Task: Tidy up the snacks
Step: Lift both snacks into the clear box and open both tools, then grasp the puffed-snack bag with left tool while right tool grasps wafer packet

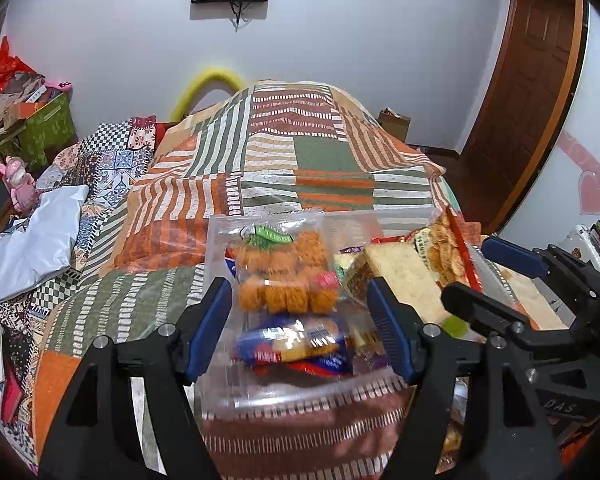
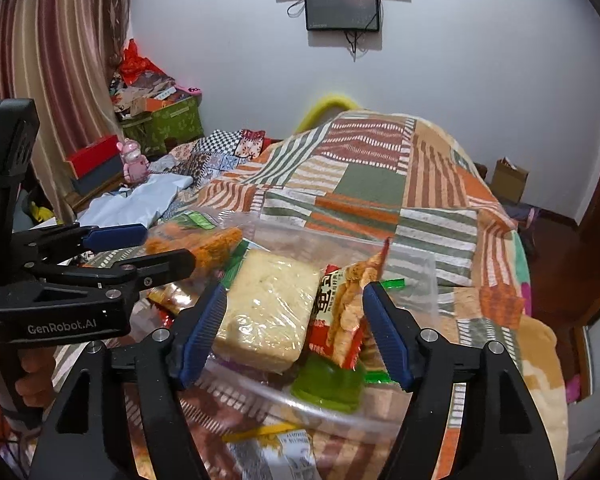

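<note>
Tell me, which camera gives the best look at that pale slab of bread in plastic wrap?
The right wrist view: the bread sits front and centre between the right gripper's open fingers, its whole top face showing. In the left wrist view the bread lies off to the right, partly hidden behind a blue finger pad.

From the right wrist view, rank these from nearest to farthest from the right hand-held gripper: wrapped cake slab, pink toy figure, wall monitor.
1. Wrapped cake slab: in the clear bin, between the open fingers of the right hand-held gripper.
2. Pink toy figure: far left, beside the bed.
3. Wall monitor: on the back wall, top centre.
</note>
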Demonstrator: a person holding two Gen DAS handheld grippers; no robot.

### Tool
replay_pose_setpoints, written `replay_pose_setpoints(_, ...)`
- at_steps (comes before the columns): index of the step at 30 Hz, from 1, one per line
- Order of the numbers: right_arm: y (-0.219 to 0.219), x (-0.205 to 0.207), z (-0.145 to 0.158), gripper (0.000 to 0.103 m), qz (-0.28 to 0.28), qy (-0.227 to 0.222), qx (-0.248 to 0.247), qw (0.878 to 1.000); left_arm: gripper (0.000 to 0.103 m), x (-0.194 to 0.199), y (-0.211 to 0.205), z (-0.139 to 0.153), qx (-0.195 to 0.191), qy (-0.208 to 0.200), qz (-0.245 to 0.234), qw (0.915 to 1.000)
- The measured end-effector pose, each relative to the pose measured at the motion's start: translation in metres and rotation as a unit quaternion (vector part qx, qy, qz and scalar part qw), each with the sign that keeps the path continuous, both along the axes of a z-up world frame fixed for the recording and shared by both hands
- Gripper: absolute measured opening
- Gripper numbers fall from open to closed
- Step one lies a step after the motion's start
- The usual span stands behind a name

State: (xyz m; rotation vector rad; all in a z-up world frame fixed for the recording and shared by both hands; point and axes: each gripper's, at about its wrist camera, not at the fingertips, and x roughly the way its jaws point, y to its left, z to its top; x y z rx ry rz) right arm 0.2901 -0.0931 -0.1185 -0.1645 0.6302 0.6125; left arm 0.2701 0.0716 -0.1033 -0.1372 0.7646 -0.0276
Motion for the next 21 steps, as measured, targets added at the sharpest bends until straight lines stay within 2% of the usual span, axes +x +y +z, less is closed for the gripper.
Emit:
replay_pose_setpoints(6,-0.018,-0.015,0.005,0.069,-0.003,-0.002,0.006,1.000,0.073,-0.025,-0.002,0.010,0.001,-0.005,-0.003,1.0000)
replay_pose_setpoints(11,-0.031,-0.029,-0.002,0.070,-0.007,0.009,-0.001,1.000,0.077,-0.049,-0.009,0.010,0.008,-0.002,-0.012,0.9999)
replay_pose_setpoints(21,-0.037,-0.038,-0.054,0.070,0.007,0.086,-0.030,0.996,0.080,-0.082,-0.025,-0.021,0.019,0.033,-0.035,0.9986)
